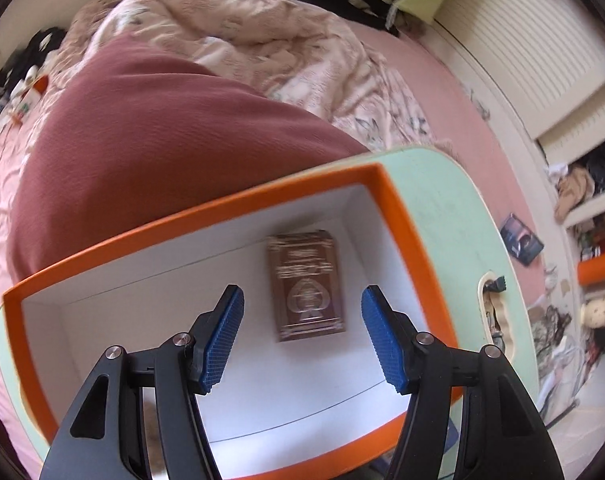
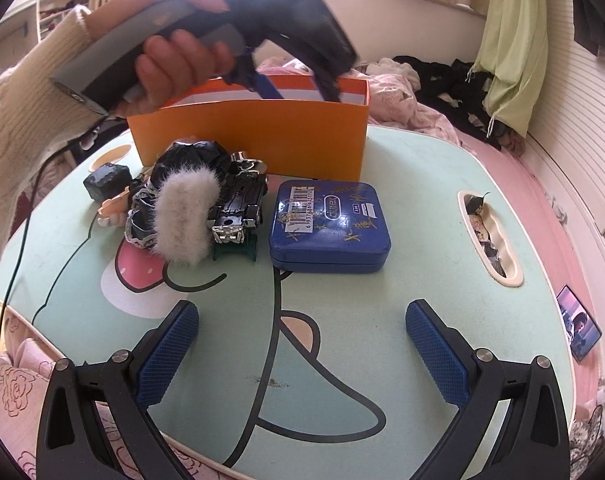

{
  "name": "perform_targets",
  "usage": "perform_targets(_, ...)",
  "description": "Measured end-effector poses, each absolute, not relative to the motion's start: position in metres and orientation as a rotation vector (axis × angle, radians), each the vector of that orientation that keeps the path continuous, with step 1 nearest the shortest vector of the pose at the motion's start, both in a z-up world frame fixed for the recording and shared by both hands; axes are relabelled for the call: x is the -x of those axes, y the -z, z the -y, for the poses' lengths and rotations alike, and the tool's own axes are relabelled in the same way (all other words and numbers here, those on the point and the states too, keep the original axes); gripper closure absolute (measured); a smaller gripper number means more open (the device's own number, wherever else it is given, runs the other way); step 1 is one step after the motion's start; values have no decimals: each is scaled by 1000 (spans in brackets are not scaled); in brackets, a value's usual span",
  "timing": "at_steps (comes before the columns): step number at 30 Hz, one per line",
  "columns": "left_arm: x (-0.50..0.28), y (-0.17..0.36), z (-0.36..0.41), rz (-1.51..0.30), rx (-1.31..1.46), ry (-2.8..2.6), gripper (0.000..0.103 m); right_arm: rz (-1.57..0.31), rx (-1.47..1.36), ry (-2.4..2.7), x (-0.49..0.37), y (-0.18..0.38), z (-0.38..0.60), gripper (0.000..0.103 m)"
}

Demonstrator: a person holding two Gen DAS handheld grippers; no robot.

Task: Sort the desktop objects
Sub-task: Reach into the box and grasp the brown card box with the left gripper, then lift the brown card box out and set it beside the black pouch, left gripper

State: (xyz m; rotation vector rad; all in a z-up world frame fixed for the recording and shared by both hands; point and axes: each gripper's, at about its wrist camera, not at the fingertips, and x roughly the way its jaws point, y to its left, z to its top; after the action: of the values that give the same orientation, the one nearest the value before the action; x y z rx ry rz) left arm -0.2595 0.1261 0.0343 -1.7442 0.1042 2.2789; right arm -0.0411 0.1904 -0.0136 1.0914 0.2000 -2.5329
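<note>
An orange box with a white inside stands on the mint-green table. A brown card deck lies flat on its floor. My left gripper hangs open over the box, its blue pads apart from the deck and nothing between them. In the right wrist view a hand in a cream sleeve holds that left gripper with its fingers dipped into the orange box. My right gripper stands open and holds nothing above the table's front. A blue tin, a black toy car and a furry hair tie lie before the box.
A dark lump and a pink clip lie left of the hair tie. The table has a handle slot at its right edge. It rests on a bed with pink sheets, a quilt and a reddish cushion. A photo card lies on the sheet.
</note>
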Motion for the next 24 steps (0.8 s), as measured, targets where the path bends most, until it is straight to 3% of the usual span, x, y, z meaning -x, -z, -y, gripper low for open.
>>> perform_targets(3, 262, -26, -137, -171, 1775, -2279, 42, -197, -1094, 2532, 41, 14, -191, 0)
perform_targets(4, 265, -23, -136, -191, 1805, -2292, 60, -193, -1092, 2532, 42, 14, -192, 0)
perform_targets(5, 266, -19, -134, -224, 1836, -2302, 61, -194, -1090, 2533, 42, 14, -192, 0)
perform_targets(10, 259, -19, -121, -229, 1768, -2313, 61, -197, -1088, 2535, 41, 14, -190, 0)
perform_targets(14, 242, -49, -101, -147, 1604, -2369, 61, -195, -1088, 2535, 41, 14, -190, 0)
perform_targets(19, 176, -102, -63, -44, 1329, -2390, 61, -196, -1088, 2535, 40, 14, -190, 0)
perform_targets(24, 98, -106, -19, -47, 1201, -2394, 61, -194, -1088, 2535, 40, 14, -190, 0)
